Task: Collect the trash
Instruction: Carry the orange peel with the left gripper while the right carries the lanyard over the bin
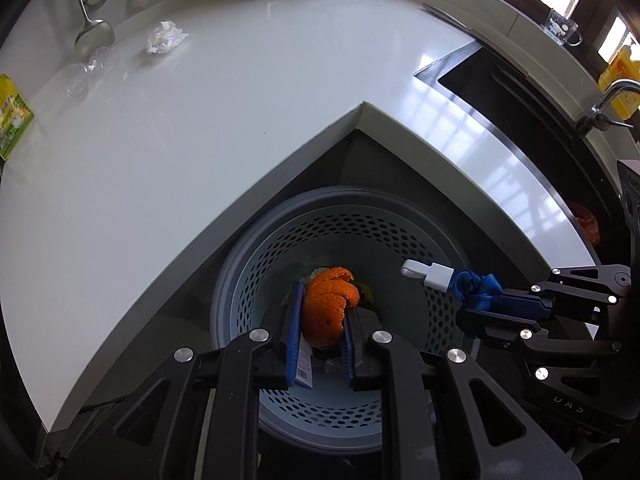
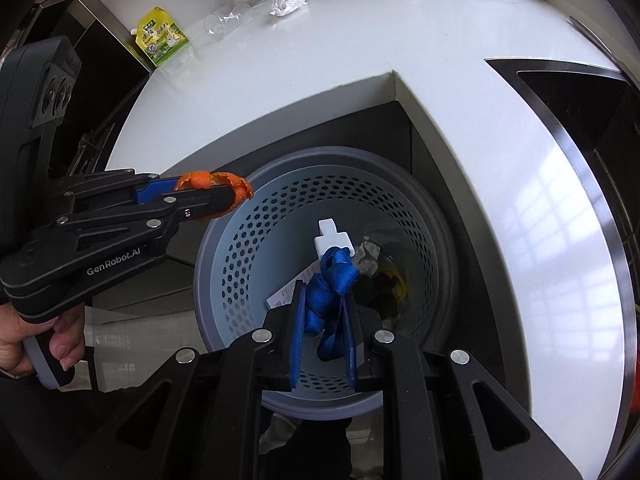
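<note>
The left gripper [image 1: 320, 332] clamps an orange peel [image 1: 328, 300] over the perforated grey bin [image 1: 236, 280]. Just right, the right gripper [image 2: 324, 320] pinches a blue strap [image 2: 330, 292] with a white clip [image 2: 332, 238]. Paper scraps [image 2: 368, 254] lie inside; a crumpled tissue [image 1: 165, 37] sits on the far counter [image 1: 200, 140].

Glossy white countertop [image 1: 240, 100] edged by a brushed-metal sink [image 1: 500, 92] rim, a matt grey perforated plastic bin [image 1: 360, 240], rough dimpled orange peel [image 1: 328, 300], woven blue strap [image 2: 332, 292] with smooth white plastic clip [image 2: 330, 236], crumpled paper [image 1: 165, 37].
</note>
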### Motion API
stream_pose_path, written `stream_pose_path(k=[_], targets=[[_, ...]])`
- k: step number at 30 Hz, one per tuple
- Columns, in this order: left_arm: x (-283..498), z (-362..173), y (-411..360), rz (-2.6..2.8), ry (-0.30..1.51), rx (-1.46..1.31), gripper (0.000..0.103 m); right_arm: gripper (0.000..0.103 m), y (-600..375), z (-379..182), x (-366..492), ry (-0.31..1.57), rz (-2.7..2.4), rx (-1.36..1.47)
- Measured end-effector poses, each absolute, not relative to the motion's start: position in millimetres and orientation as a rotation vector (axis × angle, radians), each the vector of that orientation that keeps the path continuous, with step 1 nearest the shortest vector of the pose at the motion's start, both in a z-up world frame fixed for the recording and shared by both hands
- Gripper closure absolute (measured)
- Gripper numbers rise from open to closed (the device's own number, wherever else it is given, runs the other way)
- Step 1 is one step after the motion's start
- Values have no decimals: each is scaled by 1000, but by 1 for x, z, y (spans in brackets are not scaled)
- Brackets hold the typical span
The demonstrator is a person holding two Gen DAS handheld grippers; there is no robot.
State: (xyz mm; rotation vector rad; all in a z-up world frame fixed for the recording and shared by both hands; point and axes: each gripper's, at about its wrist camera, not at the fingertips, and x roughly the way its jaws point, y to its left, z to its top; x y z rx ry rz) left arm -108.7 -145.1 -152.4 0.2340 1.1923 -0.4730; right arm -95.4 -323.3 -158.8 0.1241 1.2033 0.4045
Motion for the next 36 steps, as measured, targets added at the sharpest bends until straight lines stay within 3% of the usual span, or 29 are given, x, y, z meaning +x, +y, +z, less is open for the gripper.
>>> stream_pose_path(k=[36], targets=[[-115,-215,-156,-511,1333,324,85,87,-306,-214,-96,1351,344,28]])
